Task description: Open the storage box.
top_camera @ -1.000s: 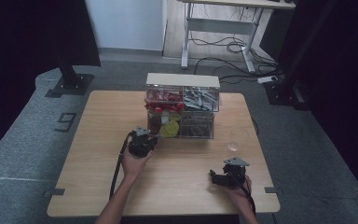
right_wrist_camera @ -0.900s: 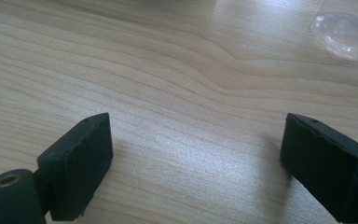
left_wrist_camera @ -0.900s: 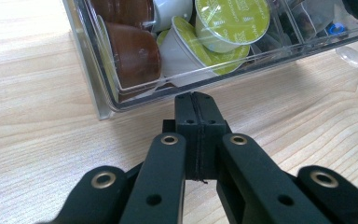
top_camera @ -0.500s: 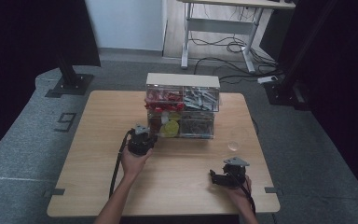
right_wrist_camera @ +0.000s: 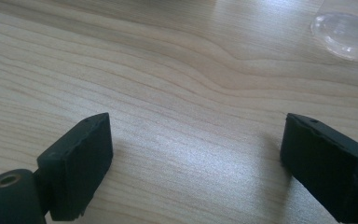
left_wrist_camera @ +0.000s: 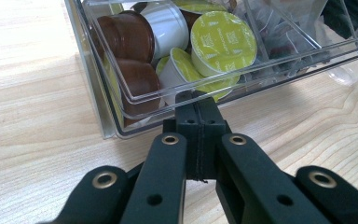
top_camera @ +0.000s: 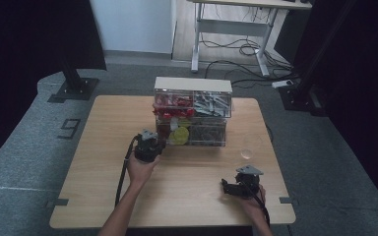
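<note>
Counting two brown capsules [left_wrist_camera: 130, 51] — one clear drawer [left_wrist_camera: 98, 100].

The left hand-held gripper [top_camera: 148, 145] is held out at the end of a long, nearly straight forearm [top_camera: 128, 201], its jaws pressed flat together with nothing between them, the tips [left_wrist_camera: 196, 105] low and close against the front edge of the clear drawer [left_wrist_camera: 121, 100]. The right hand-held gripper [top_camera: 241, 183] sits well apart from that drawer, near the tabletop's [top_camera: 192, 187] front edge, gripped from behind by the right hand [top_camera: 250, 196]. Its jaws stand wide apart, low over bare wood.
</note>
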